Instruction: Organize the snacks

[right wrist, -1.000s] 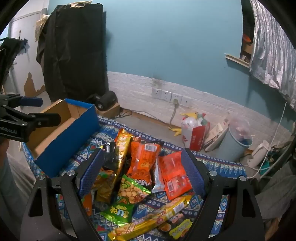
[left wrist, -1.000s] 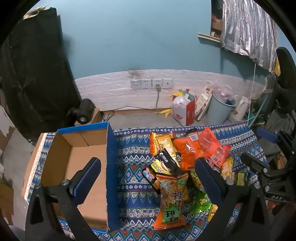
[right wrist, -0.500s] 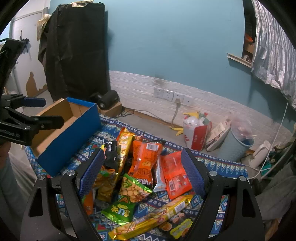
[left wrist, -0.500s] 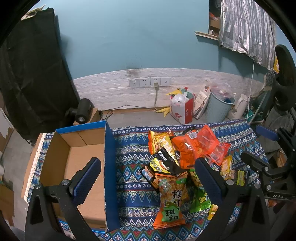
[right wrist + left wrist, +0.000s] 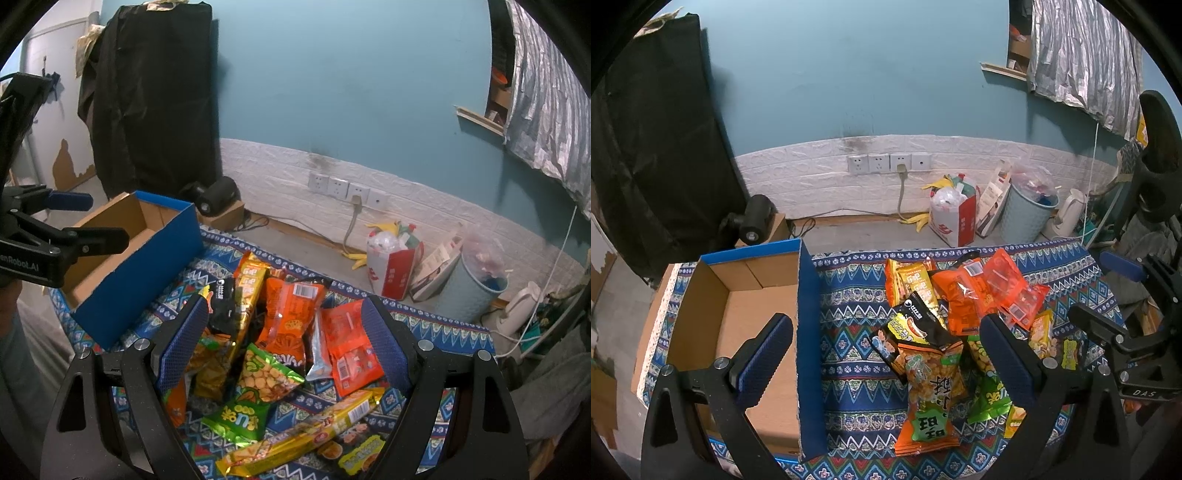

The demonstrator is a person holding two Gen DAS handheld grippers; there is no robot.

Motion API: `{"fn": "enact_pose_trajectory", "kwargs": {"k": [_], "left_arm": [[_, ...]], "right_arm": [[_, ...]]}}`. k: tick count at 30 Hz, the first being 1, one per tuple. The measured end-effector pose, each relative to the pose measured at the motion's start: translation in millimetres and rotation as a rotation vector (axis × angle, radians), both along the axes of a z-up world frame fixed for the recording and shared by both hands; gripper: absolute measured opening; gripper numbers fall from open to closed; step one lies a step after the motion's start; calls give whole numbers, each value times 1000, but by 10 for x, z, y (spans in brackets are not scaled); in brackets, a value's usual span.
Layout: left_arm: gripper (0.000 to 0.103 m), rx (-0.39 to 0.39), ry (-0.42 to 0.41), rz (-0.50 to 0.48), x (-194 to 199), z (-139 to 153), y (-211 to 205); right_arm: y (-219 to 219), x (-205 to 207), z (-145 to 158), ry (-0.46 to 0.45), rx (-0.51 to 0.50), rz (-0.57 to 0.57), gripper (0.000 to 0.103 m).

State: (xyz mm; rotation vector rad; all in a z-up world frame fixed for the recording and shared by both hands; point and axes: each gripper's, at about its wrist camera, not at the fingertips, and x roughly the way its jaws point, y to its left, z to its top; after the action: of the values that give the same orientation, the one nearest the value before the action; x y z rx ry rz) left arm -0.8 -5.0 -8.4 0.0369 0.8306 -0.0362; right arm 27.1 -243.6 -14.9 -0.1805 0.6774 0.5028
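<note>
Against the far blue wall, a row of white wall sockets (image 5: 888,163) sits on the white brick-pattern panel, one with a plug and grey cord hanging down. On the floor to the right stand a red-and-white bag (image 5: 955,218) stuffed with rubbish, a pale blue bin (image 5: 1023,218) and a white kettle (image 5: 1069,212). A large black cover (image 5: 151,99) drapes something tall at far left, and silver foil sheeting (image 5: 1082,55) hangs at upper right.

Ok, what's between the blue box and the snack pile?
Only bare patterned cloth separates the blue box from the snack pile, seen in the left wrist view.
</note>
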Motion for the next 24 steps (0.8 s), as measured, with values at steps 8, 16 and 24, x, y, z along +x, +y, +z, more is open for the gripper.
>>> {"fn": "enact_pose_trajectory", "kwargs": {"k": [8, 16, 24], "left_arm": [[102, -3, 2, -3, -6, 6, -7], [102, 0, 7, -9, 4, 1, -4], [102, 1, 8, -9, 2, -1, -12]], "right_arm": [[2, 5, 3, 1, -2, -1, 83], [6, 5, 4, 0, -5, -2, 83], [0, 4, -10, -1, -7, -4, 83]]}}
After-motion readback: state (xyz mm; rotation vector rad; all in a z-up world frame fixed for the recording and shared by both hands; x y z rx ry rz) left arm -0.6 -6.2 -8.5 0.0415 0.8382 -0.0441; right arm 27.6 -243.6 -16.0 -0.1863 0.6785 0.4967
